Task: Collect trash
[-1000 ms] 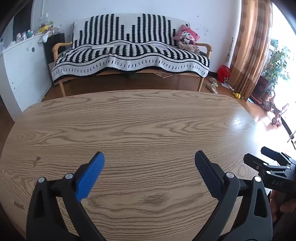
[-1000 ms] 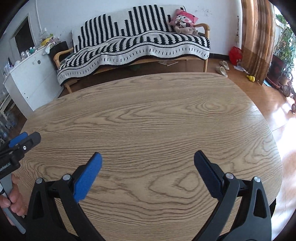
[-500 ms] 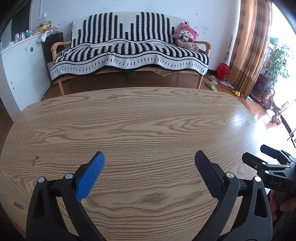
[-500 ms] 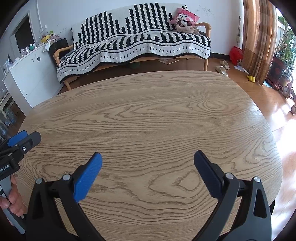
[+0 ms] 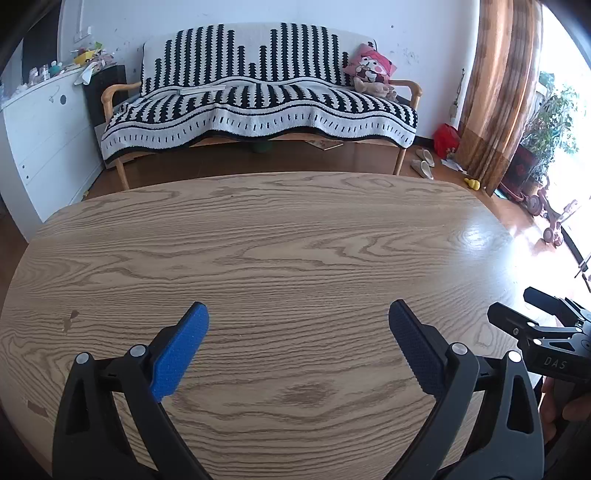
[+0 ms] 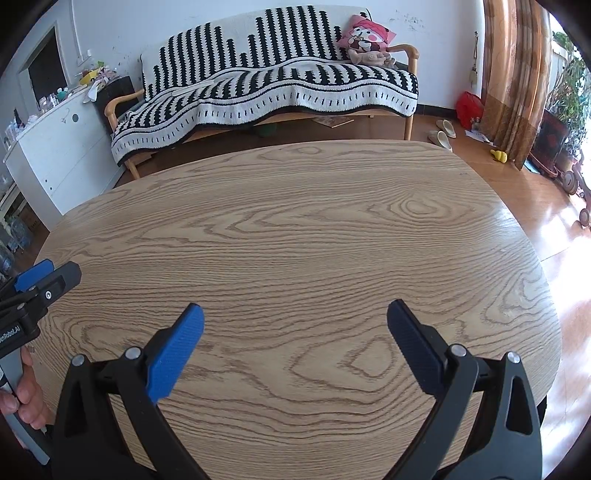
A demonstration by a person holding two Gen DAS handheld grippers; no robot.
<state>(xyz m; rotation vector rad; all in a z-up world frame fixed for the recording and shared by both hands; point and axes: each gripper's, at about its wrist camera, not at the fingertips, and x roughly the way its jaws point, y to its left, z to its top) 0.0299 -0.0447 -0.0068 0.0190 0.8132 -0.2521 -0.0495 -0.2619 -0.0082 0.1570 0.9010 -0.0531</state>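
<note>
White wall (image 5: pixel 295 14) behind; wooden-armed sofa (image 5: pixel 258 110) under a black-and-white striped throw, pink plush toy (image 5: pixel 371 72) at its right end. White cabinet (image 5: pixel 44 140) at left, cluttered on top. Brown curtain (image 5: pixel 502 92) and potted plants (image 5: pixel 550 122) at right, sunlight glaring on reddish wood floor (image 6: pixel 535 192). Pale slippers (image 5: pixel 423 164) beside the sofa leg. Oak-grain oval table (image 5: pixel 280 243) in front.

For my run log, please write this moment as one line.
left gripper: open, holds nothing | right gripper: open, holds nothing | both above table | trash: none in view
</note>
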